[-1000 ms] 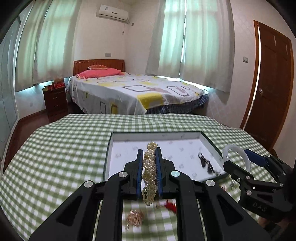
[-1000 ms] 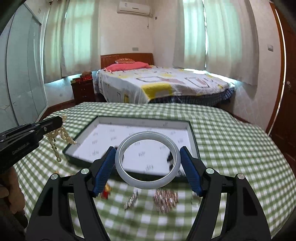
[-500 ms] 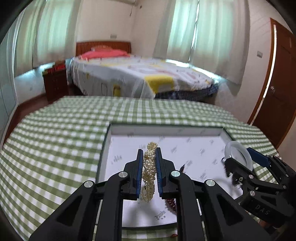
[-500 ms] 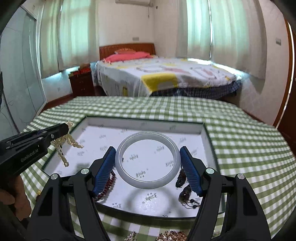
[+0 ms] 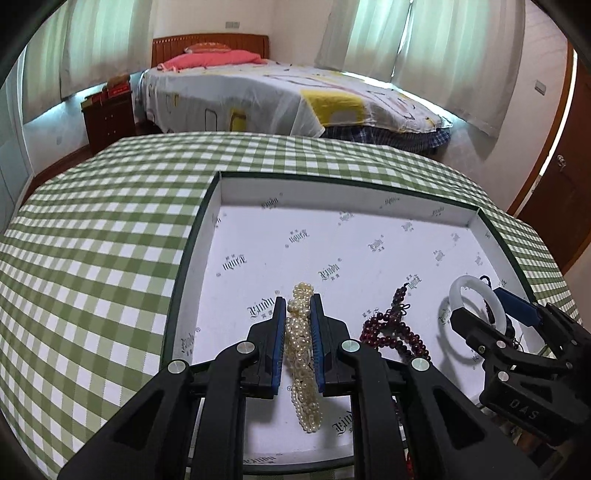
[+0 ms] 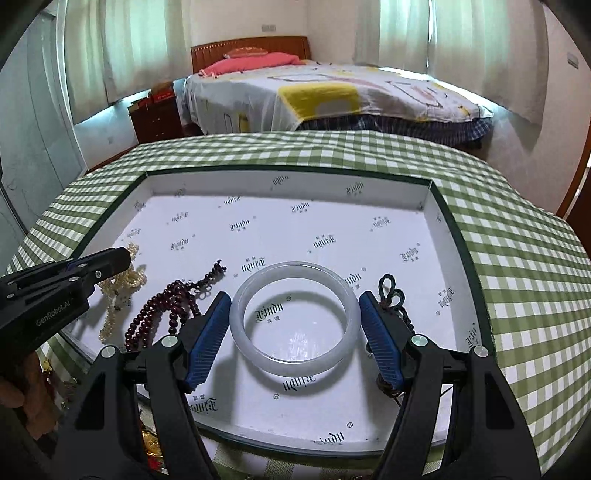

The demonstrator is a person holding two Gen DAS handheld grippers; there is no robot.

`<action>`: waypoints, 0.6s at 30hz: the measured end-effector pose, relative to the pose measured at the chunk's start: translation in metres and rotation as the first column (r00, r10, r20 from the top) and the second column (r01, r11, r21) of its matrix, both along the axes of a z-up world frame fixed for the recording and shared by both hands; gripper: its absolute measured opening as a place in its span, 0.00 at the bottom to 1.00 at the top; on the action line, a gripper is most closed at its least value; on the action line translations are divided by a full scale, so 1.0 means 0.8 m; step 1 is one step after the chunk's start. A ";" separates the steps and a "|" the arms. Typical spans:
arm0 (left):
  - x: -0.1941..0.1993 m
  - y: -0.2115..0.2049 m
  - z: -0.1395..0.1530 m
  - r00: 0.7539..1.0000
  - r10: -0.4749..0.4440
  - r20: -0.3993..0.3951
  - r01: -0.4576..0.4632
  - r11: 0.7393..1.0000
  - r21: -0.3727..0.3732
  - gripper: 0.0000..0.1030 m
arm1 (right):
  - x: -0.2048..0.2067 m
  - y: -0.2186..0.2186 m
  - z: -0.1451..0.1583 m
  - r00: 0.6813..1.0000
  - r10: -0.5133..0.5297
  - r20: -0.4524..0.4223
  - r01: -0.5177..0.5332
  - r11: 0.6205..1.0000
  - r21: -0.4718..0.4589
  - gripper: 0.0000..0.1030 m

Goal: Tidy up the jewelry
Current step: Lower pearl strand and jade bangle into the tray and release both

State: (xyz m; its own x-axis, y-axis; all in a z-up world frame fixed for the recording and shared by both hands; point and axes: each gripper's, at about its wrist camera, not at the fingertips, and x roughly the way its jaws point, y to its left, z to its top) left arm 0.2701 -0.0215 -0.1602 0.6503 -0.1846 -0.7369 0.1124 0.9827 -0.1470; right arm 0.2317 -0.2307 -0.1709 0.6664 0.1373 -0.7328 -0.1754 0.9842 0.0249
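Spanning most of both views, a shallow white-lined tray [image 5: 199,229] with a dark rim sits on a table covered in green-and-white checked cloth [image 5: 96,229]. At the left of the tray, the left gripper [image 5: 298,314] has its blue-padded fingers [image 5: 280,332] closed narrowly on a pearl strand [image 5: 301,343]; the strand's lower end trails onto the tray floor near the front edge. Just to the right of it lies a heap of dark red bead strings [image 6: 162,314], resting on the floor of the tray and touching neither gripper. Further right, the right gripper [image 6: 294,325] holds a pale translucent bangle [image 6: 294,317] between its widely spread fingers [image 6: 207,332], pads against the ring's outer sides, over the front-centre of the tray; whether the bangle touches the floor cannot be told. Beside the right finger lies a dark knotted cord [image 6: 391,295]. Beyond the table stand a bed [image 6: 332,96] and curtained windows [image 6: 461,33]
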 end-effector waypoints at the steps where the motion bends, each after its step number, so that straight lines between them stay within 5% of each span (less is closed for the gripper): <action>1: 0.002 -0.002 -0.001 1.000 -0.003 -0.009 0.003 1.000 -0.001 0.14 | 0.001 0.000 -0.002 1.000 0.002 -0.013 -0.002 1.000 -0.001 0.67; 12: 0.010 -0.012 -0.005 1.000 -0.013 -0.019 0.013 1.000 0.013 0.18 | 0.009 0.000 -0.013 0.998 0.007 -0.068 -0.007 1.000 0.001 0.68; 18: 0.004 -0.018 -0.007 1.000 -0.021 -0.006 0.021 0.999 0.026 0.34 | 0.005 -0.003 -0.007 0.999 -0.001 -0.050 0.002 1.000 0.018 0.68</action>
State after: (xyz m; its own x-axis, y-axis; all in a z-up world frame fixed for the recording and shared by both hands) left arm 0.2736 -0.0360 -0.1654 0.6422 -0.1794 -0.7453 0.1327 0.9836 -0.1224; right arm 0.2361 -0.2334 -0.1764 0.6292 0.1503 -0.7626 -0.1724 0.9837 0.0517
